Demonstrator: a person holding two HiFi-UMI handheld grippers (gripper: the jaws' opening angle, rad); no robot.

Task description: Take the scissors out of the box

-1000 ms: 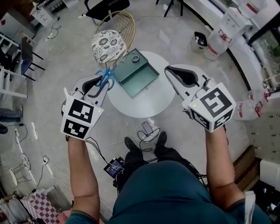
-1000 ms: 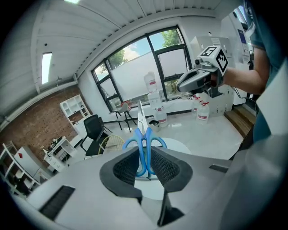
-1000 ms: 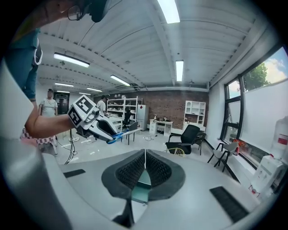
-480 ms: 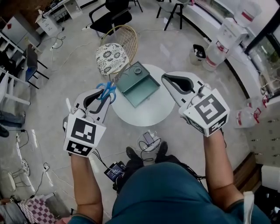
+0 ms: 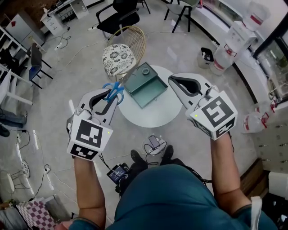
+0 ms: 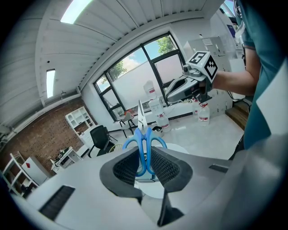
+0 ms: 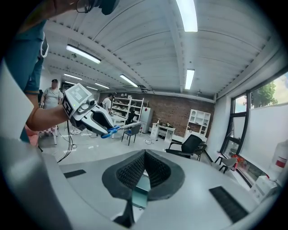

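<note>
Blue-handled scissors [image 5: 113, 89] are clamped by their handles between my left gripper's [image 5: 111, 93] pads, blades pointing away past the table's left edge. In the left gripper view the scissors [image 6: 144, 140] stand upright between the ribbed pads [image 6: 127, 167], well above the table. The open teal box [image 5: 145, 85] lies on the round white table [image 5: 148, 114], with a small round item in its far corner. My right gripper [image 5: 173, 81] hovers over the table's right edge with its tips together and nothing held. The right gripper view shows its jaws [image 7: 144, 158] meeting and the box [image 7: 140, 184] below.
A wicker chair with a patterned cushion [image 5: 119, 57] stands just beyond the table on the left. Black office chairs [image 5: 118, 13] are farther back, water jugs [image 5: 225, 45] at the right. Cables and a small device [image 5: 153, 141] lie on the floor by the person's feet.
Both grippers have risen, the left still carrying the scissors, now a little further right beside the box. The right gripper stays shut and empty.
</note>
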